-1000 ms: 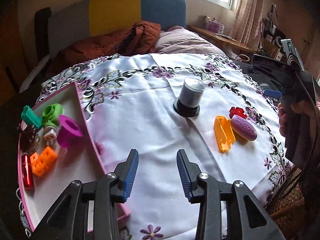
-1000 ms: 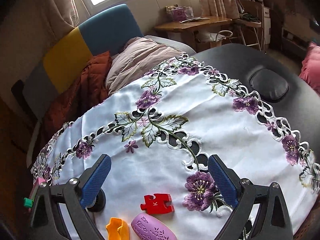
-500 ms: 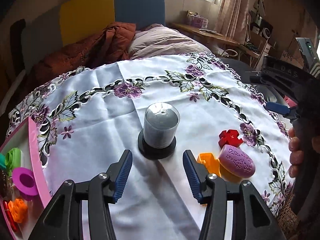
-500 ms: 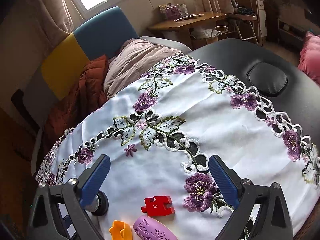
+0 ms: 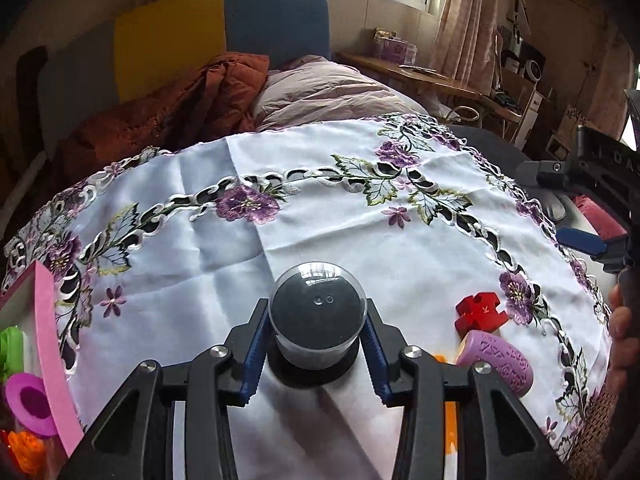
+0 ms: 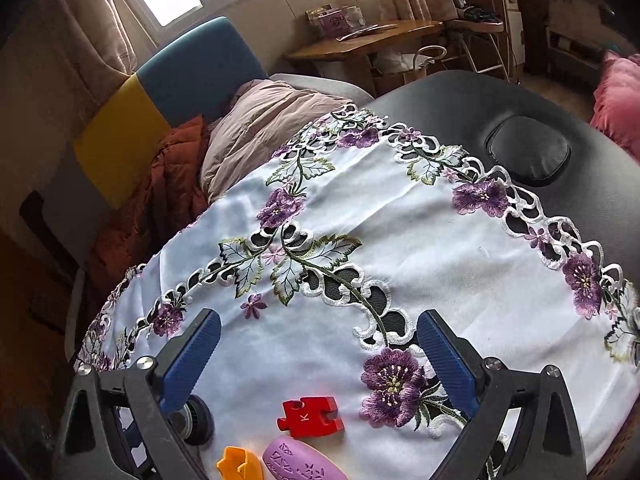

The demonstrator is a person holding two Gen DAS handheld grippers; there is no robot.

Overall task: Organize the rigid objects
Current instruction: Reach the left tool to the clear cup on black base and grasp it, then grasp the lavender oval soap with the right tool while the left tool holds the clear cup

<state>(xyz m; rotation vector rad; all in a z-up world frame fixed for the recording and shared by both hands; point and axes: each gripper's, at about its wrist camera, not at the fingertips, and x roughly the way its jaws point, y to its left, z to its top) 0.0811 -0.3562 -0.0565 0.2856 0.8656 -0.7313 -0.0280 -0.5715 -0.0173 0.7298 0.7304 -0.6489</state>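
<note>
While the sorting is only partly done, the left hand-held gripper (image 5: pixel 316 354) is seen with its jaws closing around the one clear-domed cylinder (image 5: pixel 317 318) on a black base, which stands upright on the worktop (image 5: pixel 224 268) between the blue pads; the pads sit at its sides, and firm contact cannot be confirmed. Just left of that gripper, one pink tray (image 5: pixel 50 344) is seen at the worktop's edge, already holding a purple ring (image 5: pixel 29 402), a green piece (image 5: pixel 10 346) and an orange piece (image 5: pixel 26 446); anything more in it is cut off. To the right, three loose things are left unsorted: one orange clip (image 6: pixel 239 465), largely hidden behind the gripper's arm, one purple patterned oval (image 5: pixel 496 360), and, just beyond it, one red puzzle piece (image 5: pixel 480 312). Farther right, the right hand-held gripper (image 6: pixel 318 350) is held spread wide and empty above the cloth. By this count, four things remain to be placed.
</note>
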